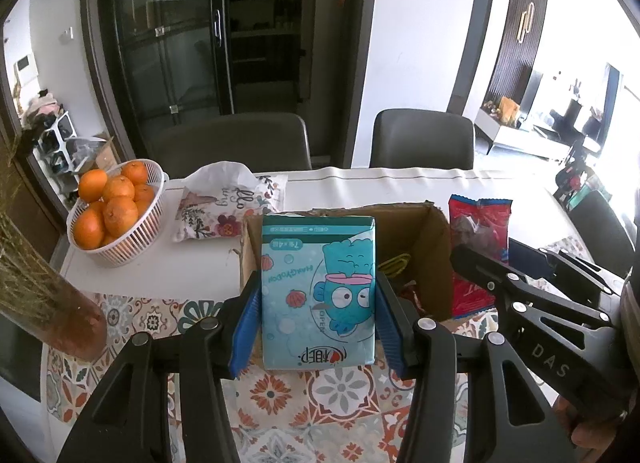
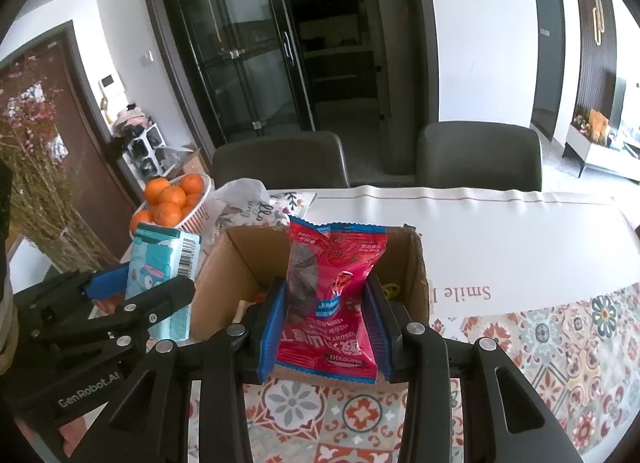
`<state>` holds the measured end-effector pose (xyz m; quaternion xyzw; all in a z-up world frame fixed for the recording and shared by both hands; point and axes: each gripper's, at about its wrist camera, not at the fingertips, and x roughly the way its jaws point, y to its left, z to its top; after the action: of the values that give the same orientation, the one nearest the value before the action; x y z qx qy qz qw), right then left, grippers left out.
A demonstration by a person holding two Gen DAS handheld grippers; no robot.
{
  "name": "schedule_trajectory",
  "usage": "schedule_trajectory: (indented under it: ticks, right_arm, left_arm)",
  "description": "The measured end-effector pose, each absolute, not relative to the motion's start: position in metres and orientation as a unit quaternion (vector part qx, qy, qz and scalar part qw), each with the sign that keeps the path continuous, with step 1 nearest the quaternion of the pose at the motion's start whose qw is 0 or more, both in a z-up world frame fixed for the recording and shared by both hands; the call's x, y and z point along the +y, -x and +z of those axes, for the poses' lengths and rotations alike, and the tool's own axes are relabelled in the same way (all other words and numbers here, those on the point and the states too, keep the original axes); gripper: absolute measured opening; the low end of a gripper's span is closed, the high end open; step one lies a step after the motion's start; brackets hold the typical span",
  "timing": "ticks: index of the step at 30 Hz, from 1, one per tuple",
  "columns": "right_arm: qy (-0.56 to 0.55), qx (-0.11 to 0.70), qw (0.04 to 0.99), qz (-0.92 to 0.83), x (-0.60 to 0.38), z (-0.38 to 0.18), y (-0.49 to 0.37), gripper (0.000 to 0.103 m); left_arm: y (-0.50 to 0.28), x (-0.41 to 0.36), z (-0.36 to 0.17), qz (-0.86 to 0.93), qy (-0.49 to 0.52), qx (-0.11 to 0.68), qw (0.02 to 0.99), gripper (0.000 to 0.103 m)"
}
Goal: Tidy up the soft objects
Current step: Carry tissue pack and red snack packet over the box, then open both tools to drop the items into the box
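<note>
My left gripper (image 1: pixel 318 295) is shut on a teal tissue pack (image 1: pixel 319 291) with a cartoon fish, held upright in front of the open cardboard box (image 1: pixel 434 259). My right gripper (image 2: pixel 326 303) is shut on a red snack bag (image 2: pixel 334 295), held upright at the near wall of the same box (image 2: pixel 418 263). The right gripper and its red bag (image 1: pixel 476 231) show at the right of the left wrist view. The left gripper and tissue pack (image 2: pixel 162 263) show at the left of the right wrist view. A yellow item (image 1: pixel 394 263) lies inside the box.
A white basket of oranges (image 1: pixel 116 207) stands at the table's far left. A floral cloth bag (image 1: pixel 224 203) lies behind the box. A vase of dried branches (image 1: pixel 48 295) stands at the near left. Two grey chairs (image 1: pixel 422 139) stand beyond the table.
</note>
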<state>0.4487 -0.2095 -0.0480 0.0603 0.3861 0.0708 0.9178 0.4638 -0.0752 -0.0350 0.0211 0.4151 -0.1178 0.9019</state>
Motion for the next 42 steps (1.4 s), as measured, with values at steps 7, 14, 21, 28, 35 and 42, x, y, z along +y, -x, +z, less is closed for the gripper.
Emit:
schedule_trajectory:
  ticks: [7, 14, 21, 28, 35, 42]
  right_arm:
    - [-0.057, 0.411, 0.907, 0.073, -0.212, -0.065, -0.472, 0.04]
    - [-0.052, 0.44, 0.893, 0.074, -0.212, -0.086, -0.491, 0.04]
    - [-0.042, 0.464, 0.882, 0.071, -0.212, -0.105, -0.505, 0.04]
    - [-0.04, 0.485, 0.87, 0.075, -0.213, -0.121, -0.515, 0.042]
    - [-0.037, 0.49, 0.869, 0.065, -0.214, -0.122, -0.516, 0.054]
    - [-0.038, 0.477, 0.876, 0.053, -0.214, -0.109, -0.504, 0.054]
  left_arm:
    - [-0.484, -0.077, -0.05, -0.118, -0.026, 0.434, 0.893, 0.052]
    - [-0.504, -0.081, -0.07, -0.115, -0.036, 0.459, 0.88, 0.052]
    - [-0.52, -0.084, -0.091, -0.112, -0.043, 0.483, 0.868, 0.052]
    - [-0.527, -0.088, -0.105, -0.108, -0.061, 0.498, 0.858, 0.053]
    - [-0.525, -0.086, -0.1, -0.096, -0.061, 0.49, 0.864, 0.067]
    - [-0.511, -0.078, -0.085, -0.081, -0.055, 0.476, 0.874, 0.069]
